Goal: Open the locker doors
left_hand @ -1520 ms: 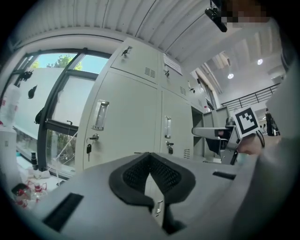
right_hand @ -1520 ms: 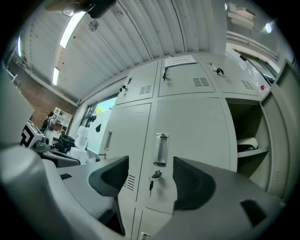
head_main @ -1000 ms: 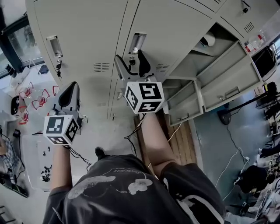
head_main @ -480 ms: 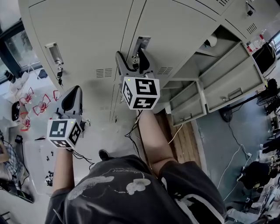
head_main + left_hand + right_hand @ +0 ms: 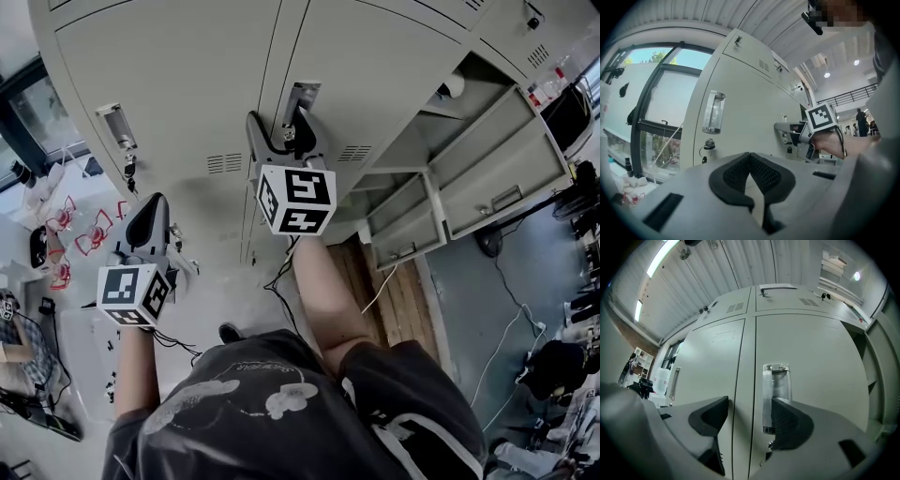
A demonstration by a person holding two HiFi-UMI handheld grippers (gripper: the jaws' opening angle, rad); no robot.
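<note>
Right gripper [image 5: 749, 414], jaws wide apart and empty, sits right in front of the tall shiny metal handle [image 5: 775, 385], upright on the pale grey locker door [image 5: 820, 357], nearer than the shut left gripper [image 5: 751, 161].

The lockers [image 5: 394, 66] are pale grey, one handle [image 5: 776, 380] on them shiny silver. In front of the lockers, two cubes [image 5: 296, 200] carry black-and-white squares, and a shirt [image 5: 281, 412] is dark grey, pale-printed.
</note>
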